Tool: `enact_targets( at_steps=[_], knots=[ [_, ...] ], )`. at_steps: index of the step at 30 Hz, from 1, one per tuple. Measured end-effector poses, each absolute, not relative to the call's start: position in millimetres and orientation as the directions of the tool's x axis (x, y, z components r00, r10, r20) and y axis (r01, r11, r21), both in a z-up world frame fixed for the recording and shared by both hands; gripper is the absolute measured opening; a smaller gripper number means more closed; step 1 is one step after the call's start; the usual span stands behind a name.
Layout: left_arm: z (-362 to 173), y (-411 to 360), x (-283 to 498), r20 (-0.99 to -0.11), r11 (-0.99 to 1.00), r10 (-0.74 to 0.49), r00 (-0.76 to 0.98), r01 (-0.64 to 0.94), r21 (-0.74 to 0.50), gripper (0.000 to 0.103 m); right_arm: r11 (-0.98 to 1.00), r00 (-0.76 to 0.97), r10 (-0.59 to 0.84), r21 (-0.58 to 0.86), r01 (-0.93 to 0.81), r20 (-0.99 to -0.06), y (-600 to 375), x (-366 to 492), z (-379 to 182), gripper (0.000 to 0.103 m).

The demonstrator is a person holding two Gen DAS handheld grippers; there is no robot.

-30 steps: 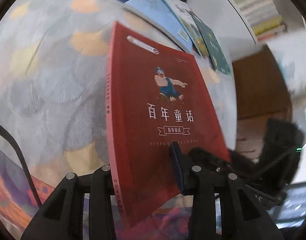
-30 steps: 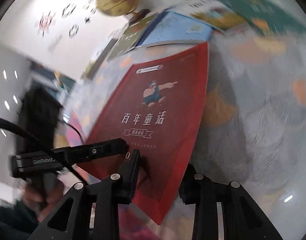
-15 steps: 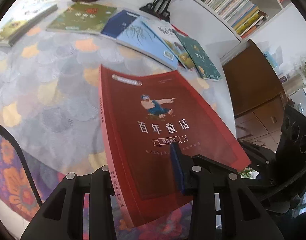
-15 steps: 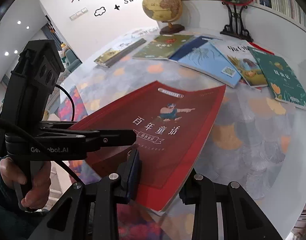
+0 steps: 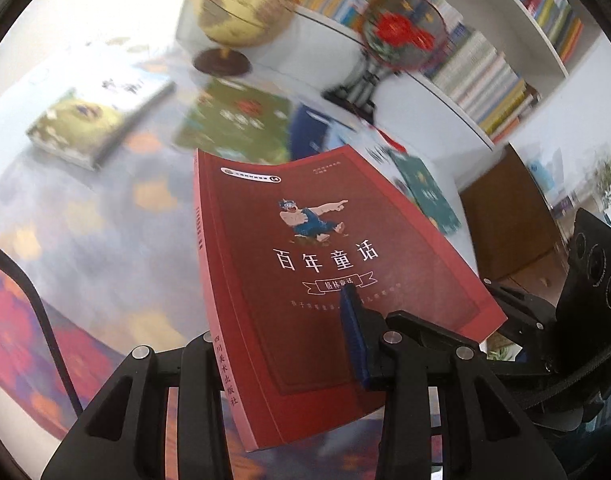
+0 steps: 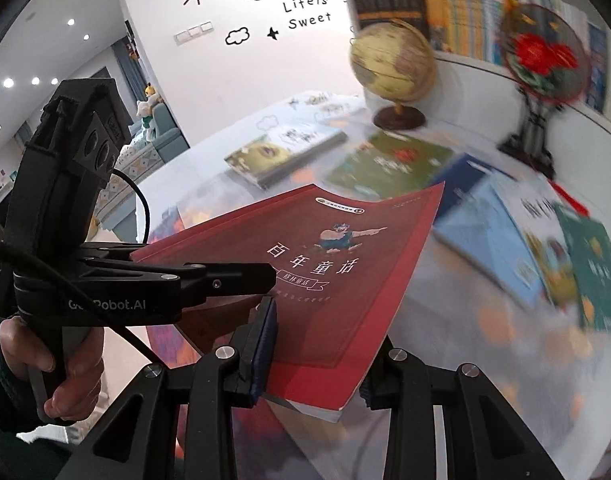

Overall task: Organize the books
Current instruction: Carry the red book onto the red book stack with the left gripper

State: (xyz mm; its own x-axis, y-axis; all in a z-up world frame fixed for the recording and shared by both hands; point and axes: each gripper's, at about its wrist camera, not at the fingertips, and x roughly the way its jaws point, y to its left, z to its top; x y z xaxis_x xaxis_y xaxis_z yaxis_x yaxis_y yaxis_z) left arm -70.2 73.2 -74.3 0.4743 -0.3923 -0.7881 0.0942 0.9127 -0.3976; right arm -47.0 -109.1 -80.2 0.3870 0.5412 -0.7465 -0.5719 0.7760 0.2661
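A red paperback (image 5: 305,264) with white Chinese title and a cartoon figure hangs above the table, cover up and slightly bowed. My left gripper (image 5: 281,344) is shut on its near spine corner, blue pad on the cover. The right gripper's camera housing (image 5: 593,276) shows past the book's right edge. In the right wrist view the red paperback (image 6: 325,272) sits between the fingers of my right gripper (image 6: 321,360), shut on its near open-edge corner. The left gripper's upper finger (image 6: 225,276) lies across the cover, held by a hand (image 6: 65,360).
Books lie in a row on the patterned tablecloth (image 5: 85,220): a stack (image 6: 281,152), a green one (image 6: 389,164), a light blue one (image 6: 489,236), a teal one (image 6: 597,272). Behind stand a globe (image 6: 393,68), a round fan ornament (image 6: 545,56) and filled shelves (image 5: 485,72).
Both grippers have raised the red paperback off the table and carried it toward the far row of books. The globe and shelves have come into view. Both grips are unchanged.
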Motion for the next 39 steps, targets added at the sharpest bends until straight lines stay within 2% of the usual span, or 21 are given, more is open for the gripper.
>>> enact_targets(
  at_steps=[10, 15, 21, 34, 36, 39],
  knots=[
    [-78.6, 237.0, 31.9, -0.787, 0.931, -0.349, 0.508, 0.092, -0.353, 0.034, 0.792, 0.399, 0.541, 0.289, -0.538, -0.74, 58.8, 48.4, -90.7, 0.034],
    [-93.2, 289.9, 84.2, -0.795, 0.93, -0.358, 0.49, 0.108, -0.352, 0.034, 0.813, 0.382, 0.556, 0.386, -0.436, -0.738, 114.8, 101.2, -102.9, 0.034],
    [-117.9, 318.7, 126.5, -0.803, 0.921, -0.382, 0.458, 0.12, -0.37, 0.034, 0.848, 0.385, 0.524, 0.42, -0.325, -0.76, 150.5, 145.7, -125.2, 0.035],
    [-155.8, 352.7, 173.9, -0.811, 0.897, -0.431, 0.397, 0.084, -0.435, 0.034, 0.889, 0.387, 0.456, 0.425, -0.169, -0.801, 182.0, 173.1, -160.7, 0.035],
    [-158.3, 355.8, 176.0, -0.81, 0.895, -0.431, 0.398, 0.074, -0.44, 0.039, 0.891, 0.385, 0.452, 0.426, -0.154, -0.805, 184.6, 175.3, -164.6, 0.035],
    [-161.4, 363.6, 177.4, -0.81, 0.894, -0.426, 0.404, 0.05, -0.445, 0.039, 0.894, 0.377, 0.445, 0.423, -0.145, -0.812, 189.6, 174.6, -168.6, 0.036]
  ],
)
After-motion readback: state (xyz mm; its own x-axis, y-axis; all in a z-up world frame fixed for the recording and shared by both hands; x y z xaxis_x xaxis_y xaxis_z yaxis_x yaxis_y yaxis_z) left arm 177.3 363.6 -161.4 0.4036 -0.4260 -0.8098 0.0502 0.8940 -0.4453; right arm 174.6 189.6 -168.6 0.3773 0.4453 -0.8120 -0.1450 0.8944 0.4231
